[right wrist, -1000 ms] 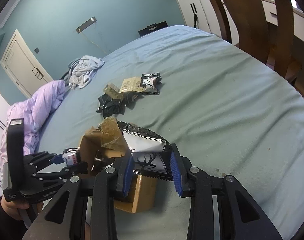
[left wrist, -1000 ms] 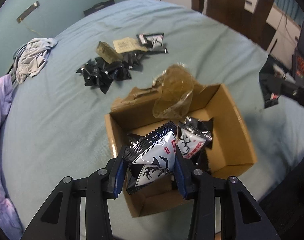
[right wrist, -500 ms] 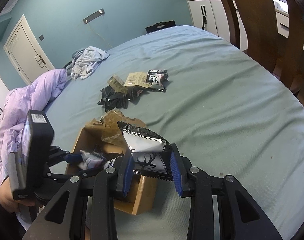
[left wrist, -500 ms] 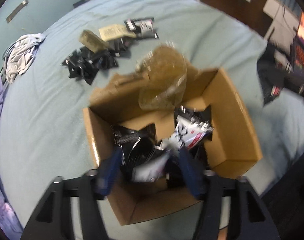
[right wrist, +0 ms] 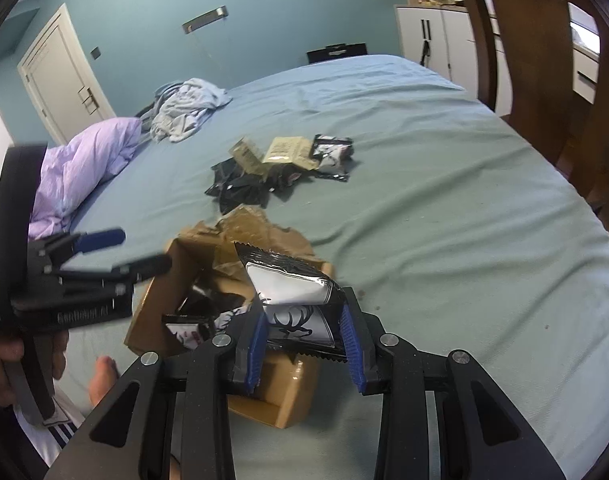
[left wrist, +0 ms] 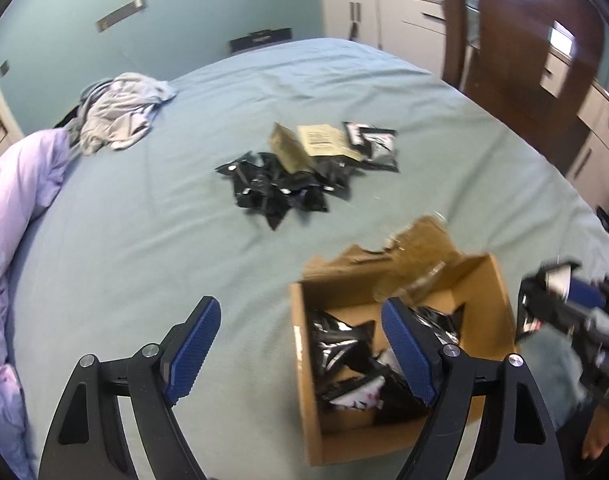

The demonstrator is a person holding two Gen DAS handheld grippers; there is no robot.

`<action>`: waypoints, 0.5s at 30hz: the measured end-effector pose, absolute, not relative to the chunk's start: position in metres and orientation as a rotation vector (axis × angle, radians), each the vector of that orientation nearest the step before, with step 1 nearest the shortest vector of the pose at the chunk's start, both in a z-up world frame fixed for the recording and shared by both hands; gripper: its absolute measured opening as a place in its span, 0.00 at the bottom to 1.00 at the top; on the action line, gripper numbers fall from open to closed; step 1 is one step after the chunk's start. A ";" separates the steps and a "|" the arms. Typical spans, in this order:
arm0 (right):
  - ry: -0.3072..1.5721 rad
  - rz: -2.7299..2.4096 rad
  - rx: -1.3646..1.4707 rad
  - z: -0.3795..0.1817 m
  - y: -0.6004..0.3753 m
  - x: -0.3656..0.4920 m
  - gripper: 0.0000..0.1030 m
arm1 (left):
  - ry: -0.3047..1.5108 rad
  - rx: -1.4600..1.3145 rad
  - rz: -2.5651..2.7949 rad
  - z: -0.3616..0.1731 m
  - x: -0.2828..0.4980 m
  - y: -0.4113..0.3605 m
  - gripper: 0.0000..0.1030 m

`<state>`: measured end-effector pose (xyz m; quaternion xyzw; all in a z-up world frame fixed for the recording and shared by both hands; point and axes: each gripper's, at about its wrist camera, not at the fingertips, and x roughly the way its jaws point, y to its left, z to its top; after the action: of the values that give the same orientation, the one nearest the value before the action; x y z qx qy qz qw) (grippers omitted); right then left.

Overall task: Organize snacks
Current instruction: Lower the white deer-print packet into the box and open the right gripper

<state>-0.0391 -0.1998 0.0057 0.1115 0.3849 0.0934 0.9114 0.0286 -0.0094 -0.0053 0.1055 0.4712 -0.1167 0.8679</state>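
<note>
An open cardboard box (left wrist: 304, 400) sits on the teal bed with several black and white snack packets (left wrist: 344, 344) inside. My left gripper (left wrist: 300, 344) hangs above the box's left wall. Its jaws are opening and nothing is between them. From the right wrist view the left gripper (right wrist: 142, 249) shows at the left, a hand holding it. My right gripper (right wrist: 304, 328) is shut on a black and white packet with an antler logo (right wrist: 292, 292), above the box (right wrist: 152, 320) at its near right corner. A pile of loose snack packets (left wrist: 280, 188) (right wrist: 244, 188) lies farther up the bed.
Two tan packets (left wrist: 324, 140) lie on the pile's far side. A purple duvet (left wrist: 12, 208) and grey clothes (left wrist: 120, 112) occupy the bed's left. Torn box flaps and clear wrap (left wrist: 420, 248) stick up at the box's far edge. A wooden frame (left wrist: 516, 48) stands right. A bare foot (right wrist: 104, 376) shows below.
The left gripper let its packet drop into the box, opened wide and rose, tilting up toward the pile. The right gripper, still holding its packet, shifted slightly over the box.
</note>
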 end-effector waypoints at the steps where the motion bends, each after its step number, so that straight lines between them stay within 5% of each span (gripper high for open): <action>1: 0.797 0.196 0.218 0.005 -0.197 -0.038 0.31 | 0.993 0.210 -0.235 -0.006 0.031 -0.007 0.82; 15: 0.930 0.276 0.123 -0.027 -0.157 -0.002 0.31 | 1.009 0.263 -0.207 -0.016 0.032 -0.010 0.82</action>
<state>-0.0016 -0.1571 -0.0266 0.0592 0.4467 0.1325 0.8829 0.0325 -0.0105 -0.0157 0.1254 0.4812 -0.0985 0.8620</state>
